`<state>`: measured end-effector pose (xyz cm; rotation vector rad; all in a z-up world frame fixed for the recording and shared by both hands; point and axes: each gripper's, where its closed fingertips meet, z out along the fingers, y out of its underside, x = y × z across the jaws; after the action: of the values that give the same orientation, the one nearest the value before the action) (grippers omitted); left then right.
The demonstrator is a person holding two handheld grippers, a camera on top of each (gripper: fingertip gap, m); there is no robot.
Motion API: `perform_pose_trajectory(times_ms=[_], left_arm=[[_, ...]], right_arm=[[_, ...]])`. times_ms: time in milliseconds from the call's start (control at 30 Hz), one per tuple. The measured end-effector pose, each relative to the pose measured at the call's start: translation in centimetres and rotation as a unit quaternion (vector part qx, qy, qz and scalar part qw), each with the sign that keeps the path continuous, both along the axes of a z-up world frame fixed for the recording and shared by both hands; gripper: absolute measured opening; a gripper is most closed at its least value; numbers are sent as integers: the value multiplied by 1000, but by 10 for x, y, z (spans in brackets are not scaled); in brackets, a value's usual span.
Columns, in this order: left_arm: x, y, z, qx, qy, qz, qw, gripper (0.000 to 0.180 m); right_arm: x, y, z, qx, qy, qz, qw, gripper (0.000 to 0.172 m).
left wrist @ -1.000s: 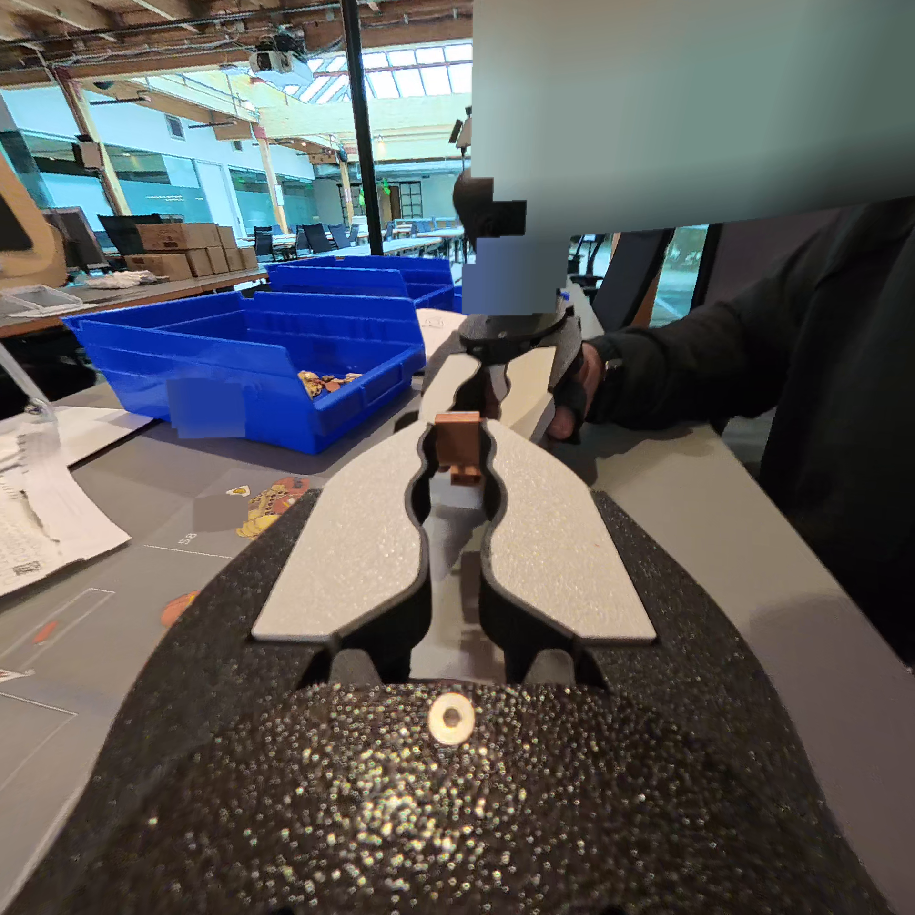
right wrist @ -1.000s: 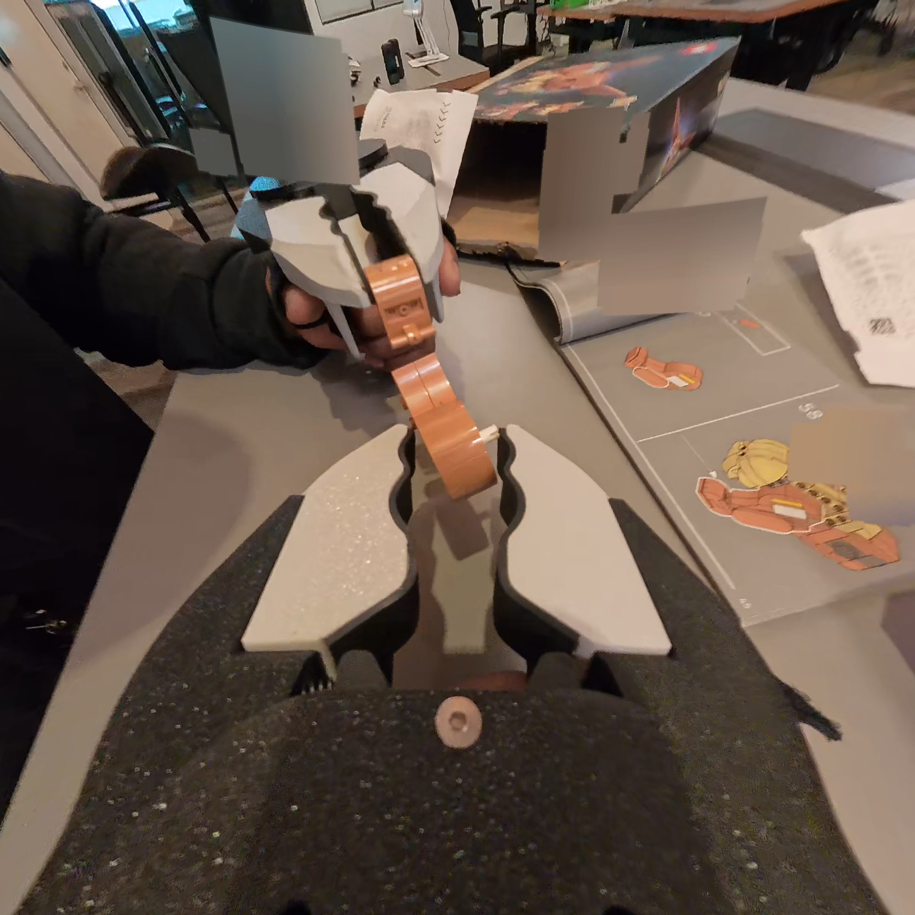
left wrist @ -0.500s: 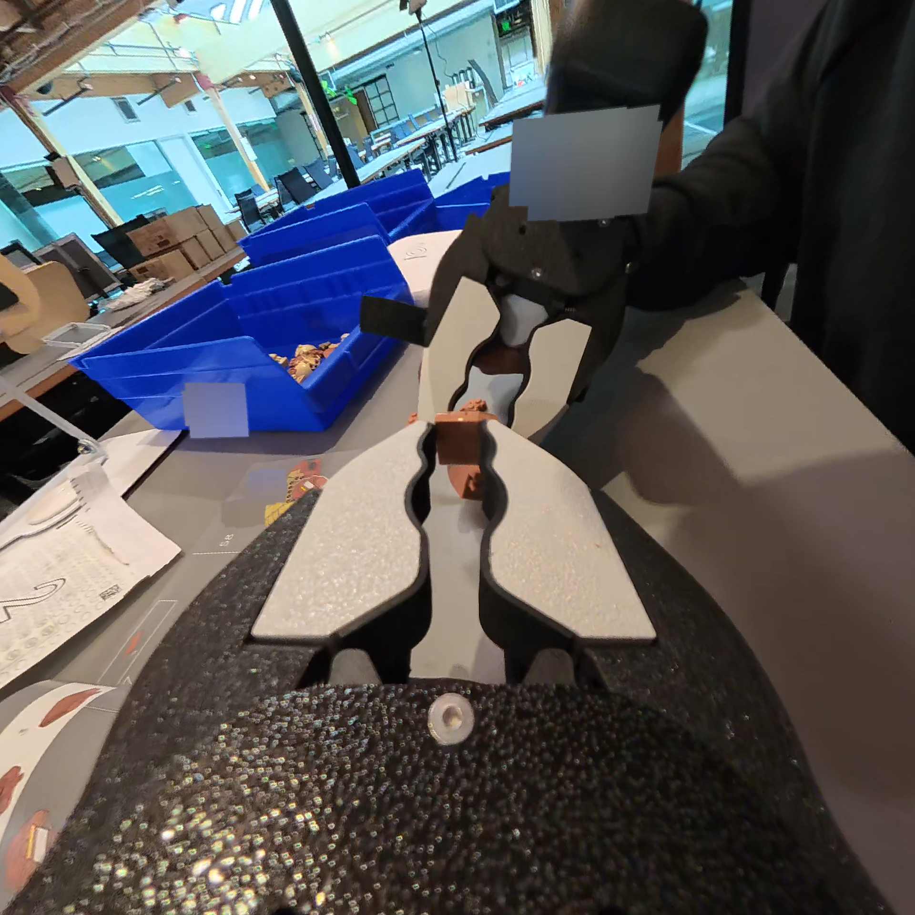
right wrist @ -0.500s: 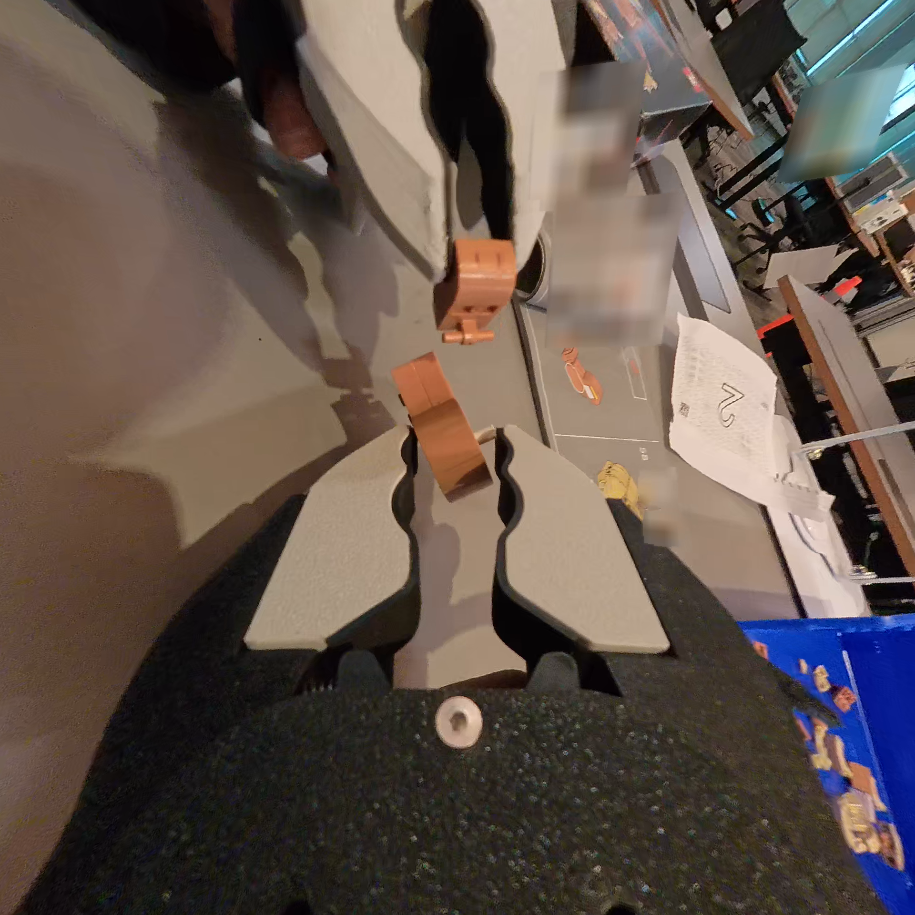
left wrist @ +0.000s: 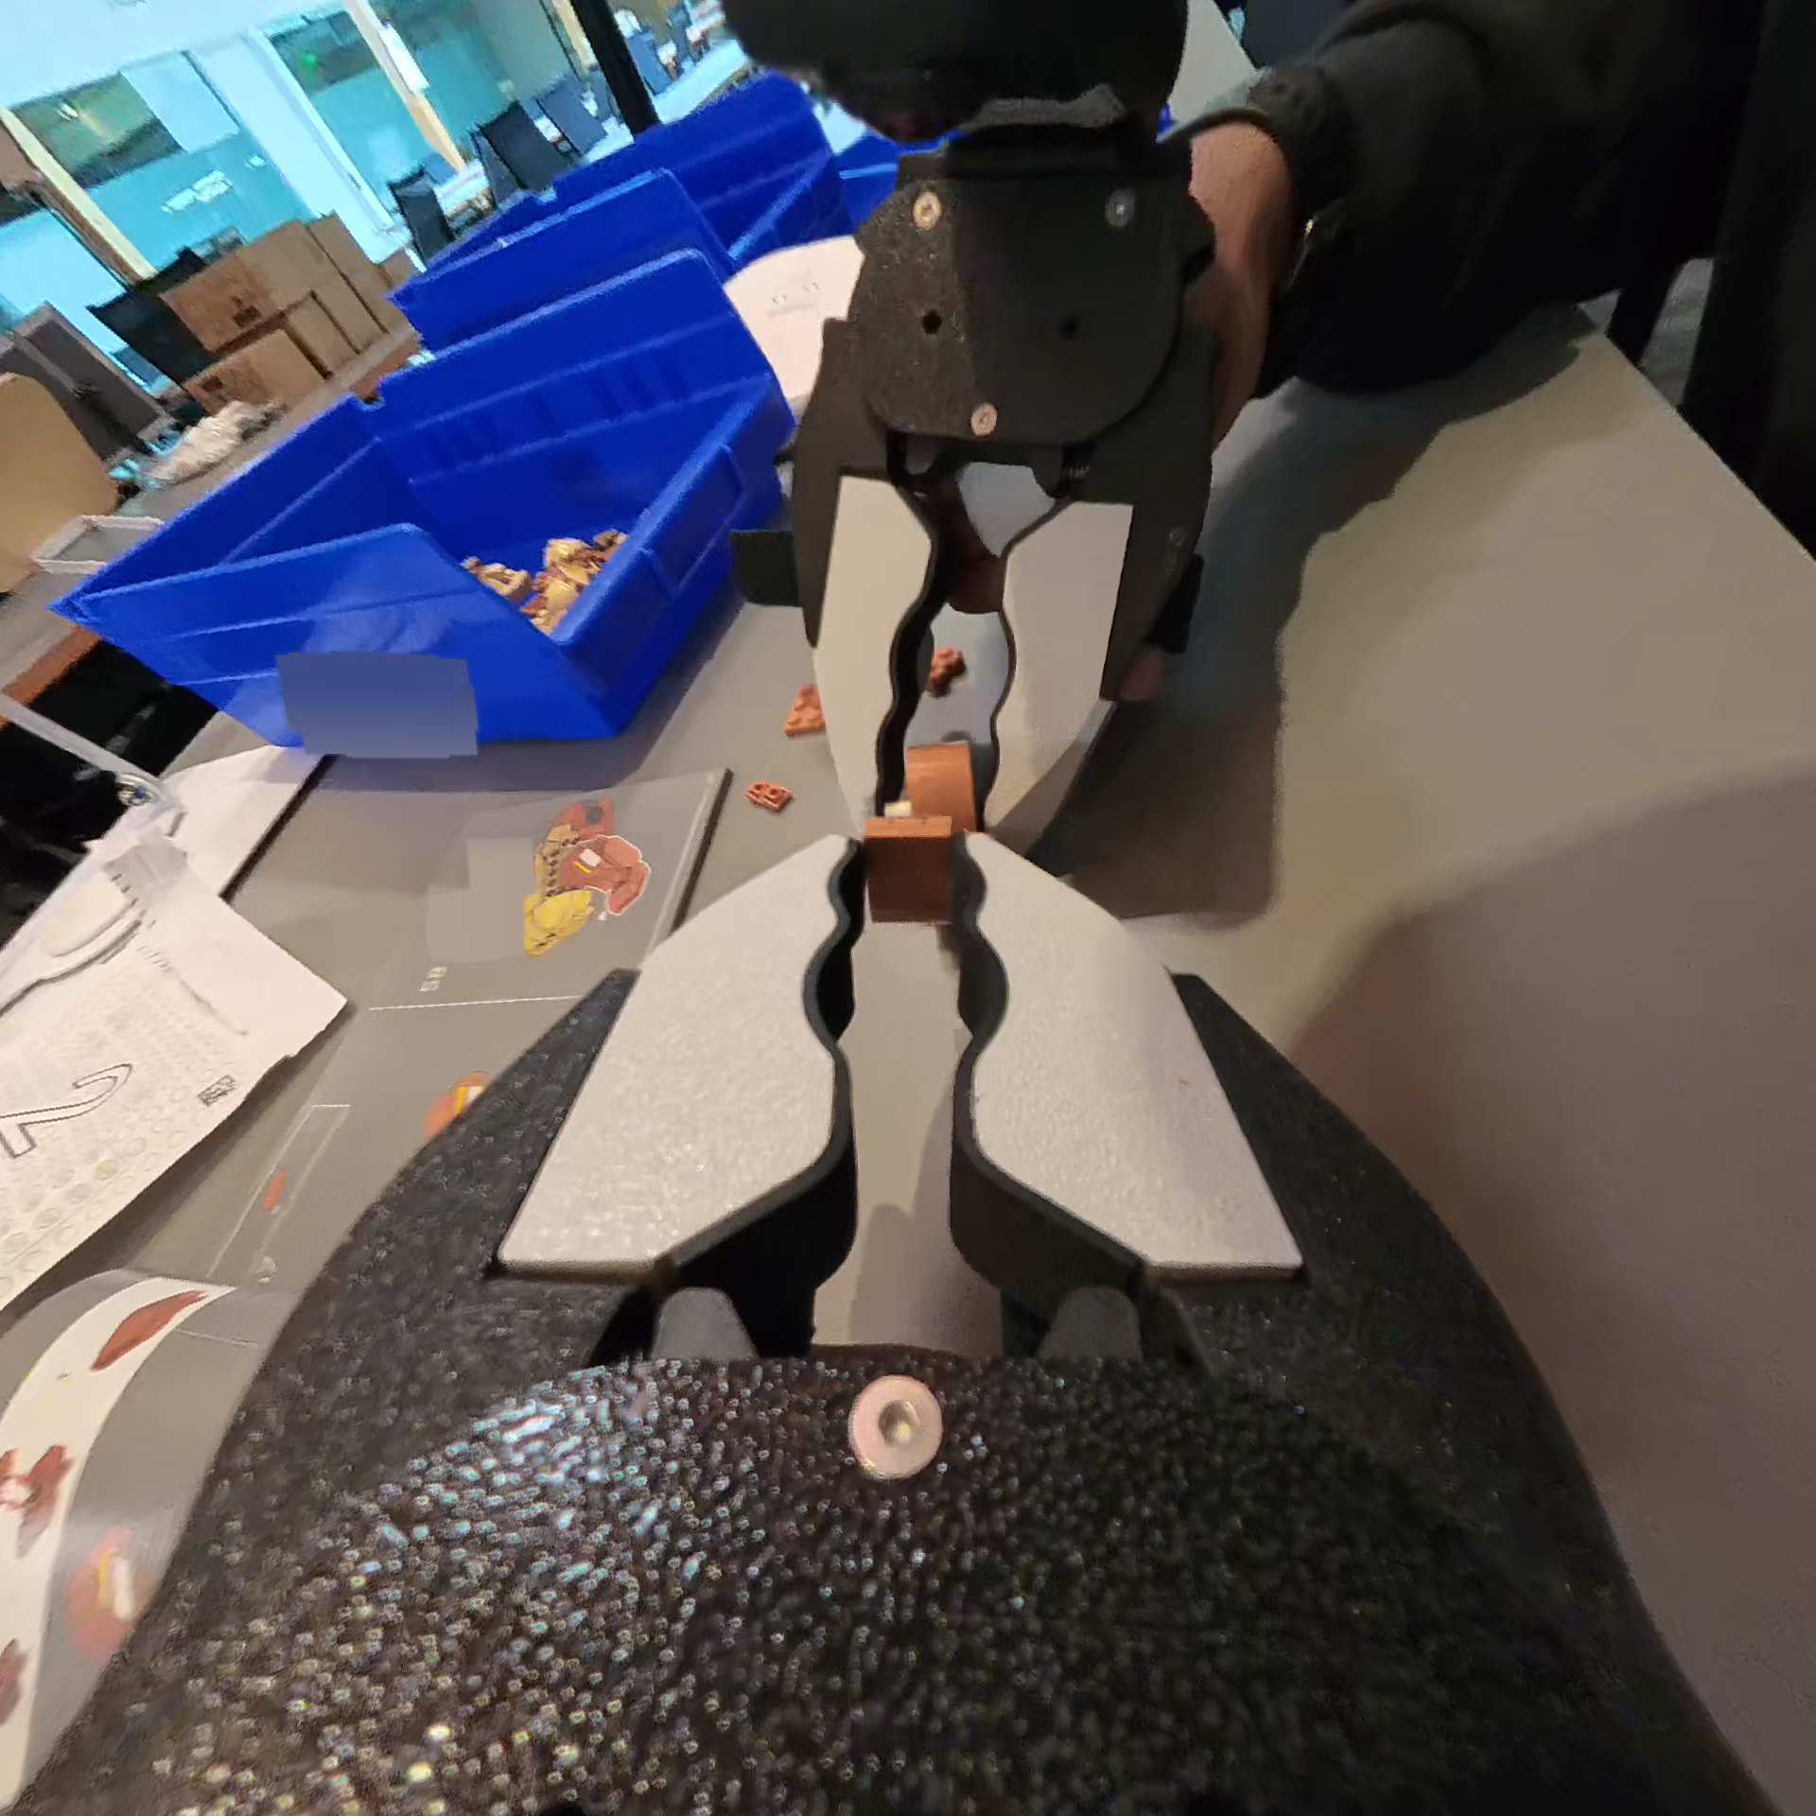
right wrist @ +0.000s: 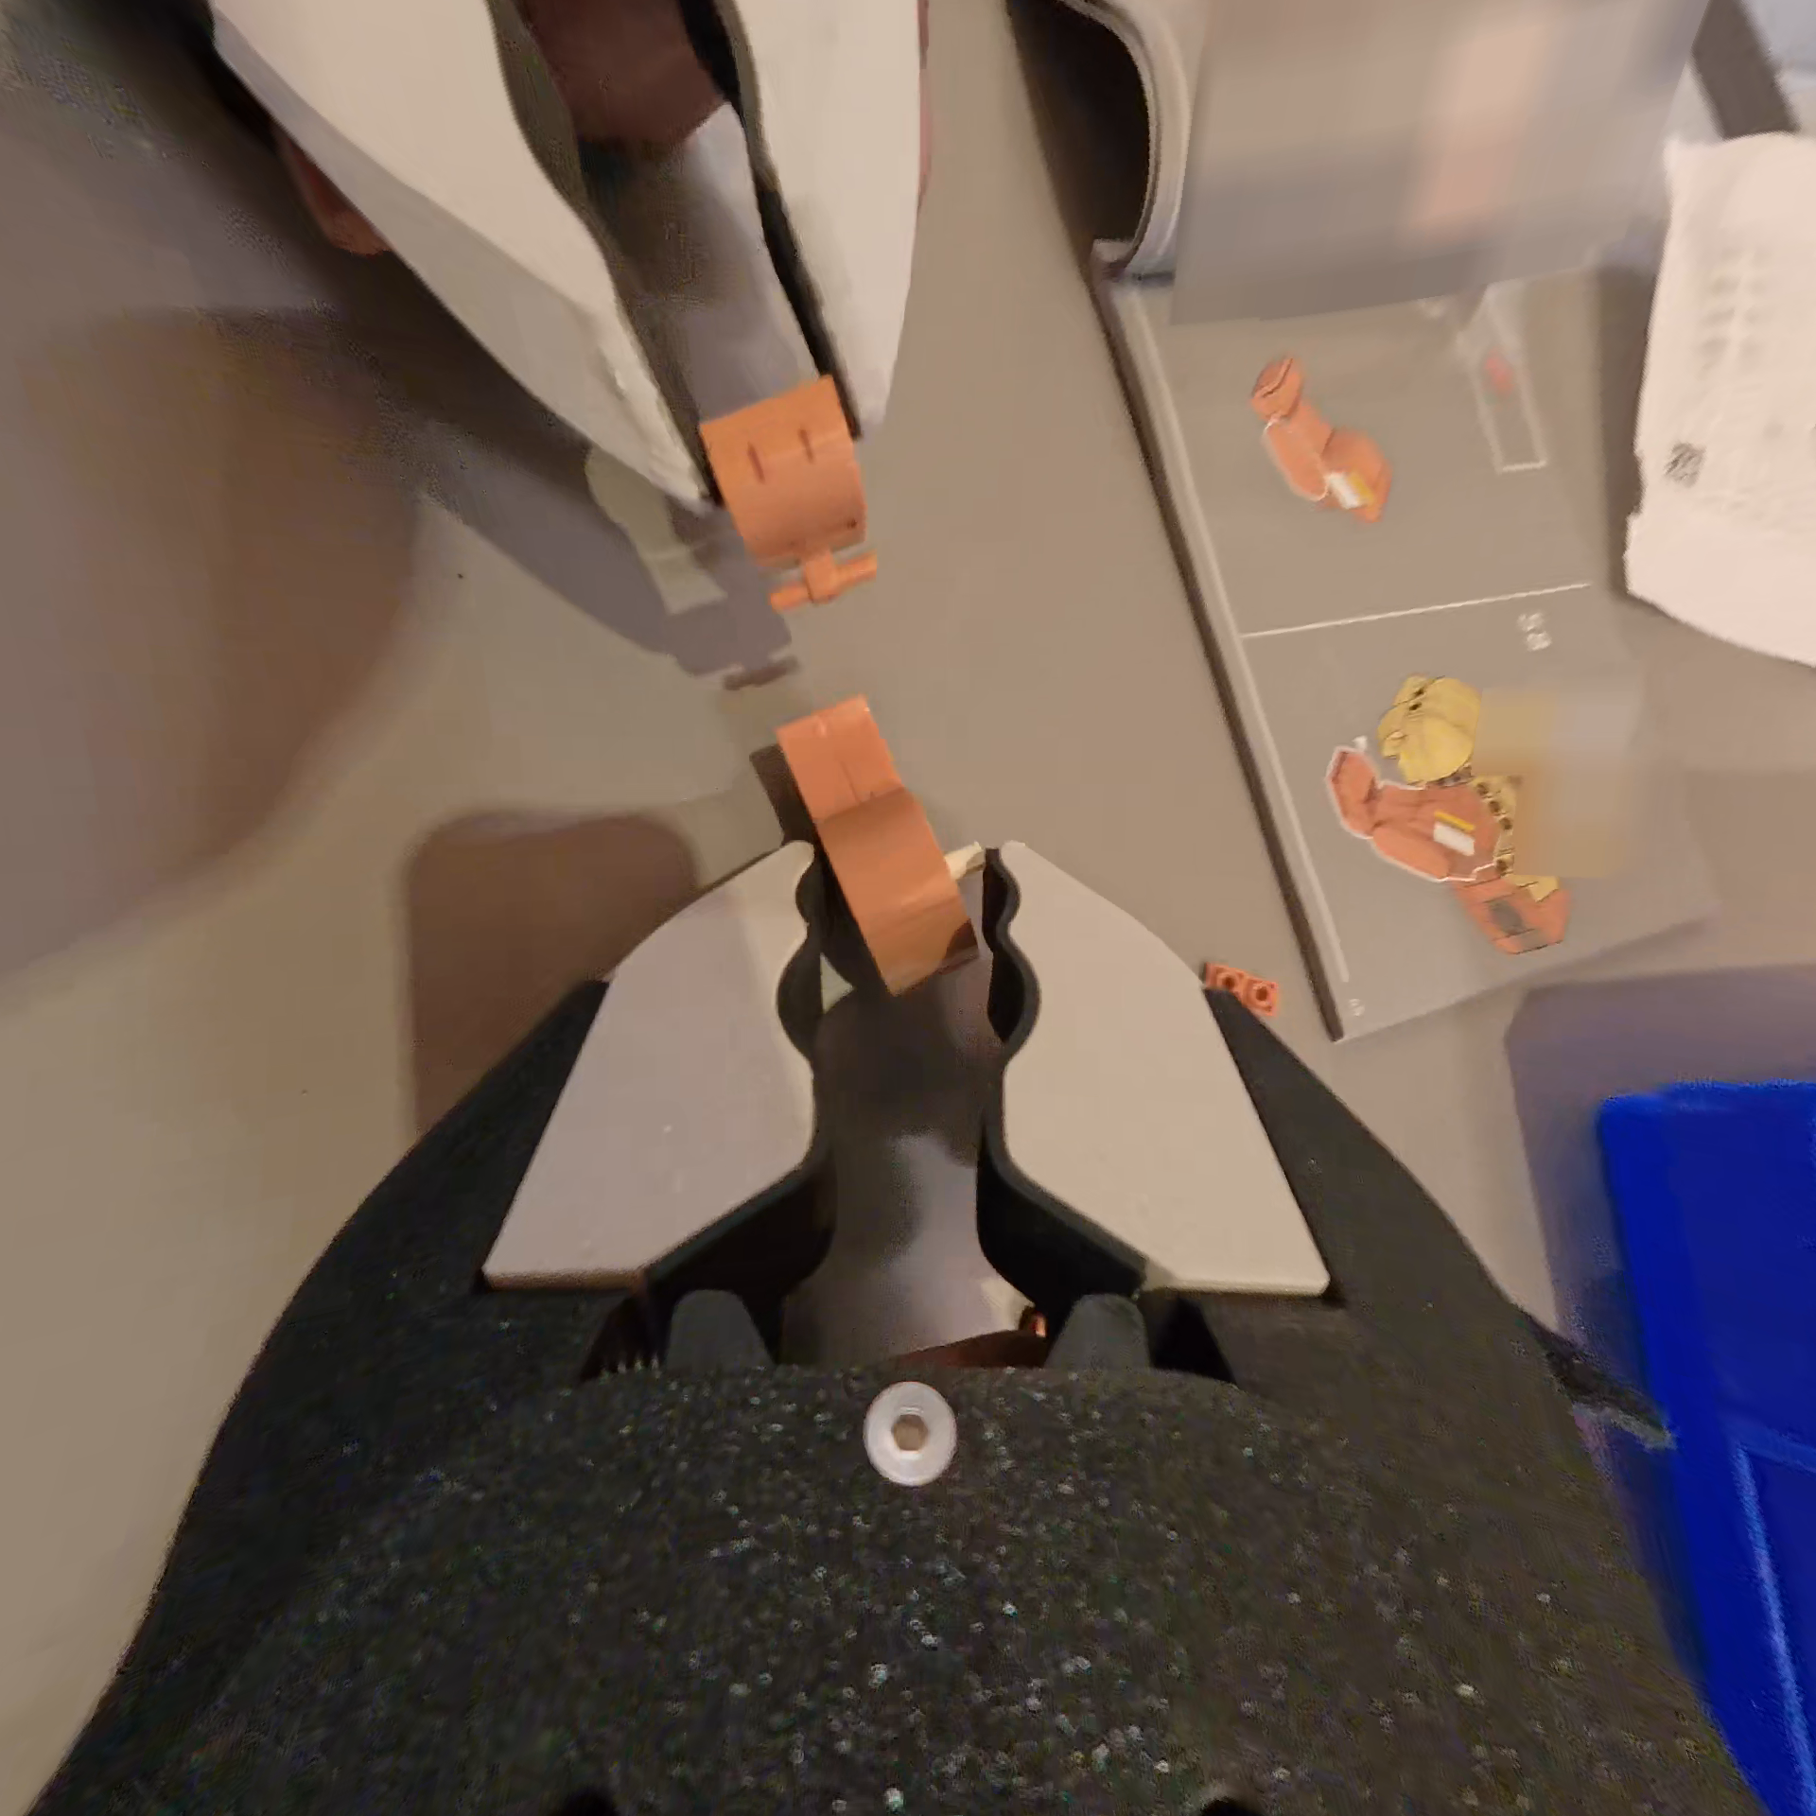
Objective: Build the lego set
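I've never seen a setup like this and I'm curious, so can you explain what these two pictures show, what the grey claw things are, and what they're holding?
A person holds a hand-operated two-finger gripper in each hand; each carries a camera looking along its own fingers. In the left view, the left gripper pinches a small brown toy brick piece. In the right view, the right gripper grips a rounded orange-brown brick assembly. The two point at each other over a grey table. Nearby lie an open instruction booklet, loose bricks, printed paper sheets and blue bins of parts.
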<state>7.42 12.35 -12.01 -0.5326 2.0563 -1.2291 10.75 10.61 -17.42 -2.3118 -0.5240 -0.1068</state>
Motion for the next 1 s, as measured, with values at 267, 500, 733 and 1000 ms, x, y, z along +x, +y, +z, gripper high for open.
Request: perform_pose_trajectory(times_ms=[267,500,733,1000], left_arm=[[3,0,-4,-8,30,2,1000,15],[7,9,-3,-24,47,-6,999,15],[14,1,-10,10,63,-63,996,16],[21,4,-25,49,76,-56,994,16]], right_arm=[[1,-9,0,-28,76,-2,997,36],[1,-22,-1,-40,89,-18,995,36],[-8,-16,-4,-29,101,-10,994,23],[-9,-9,-4,-24,96,-13,995,19]])
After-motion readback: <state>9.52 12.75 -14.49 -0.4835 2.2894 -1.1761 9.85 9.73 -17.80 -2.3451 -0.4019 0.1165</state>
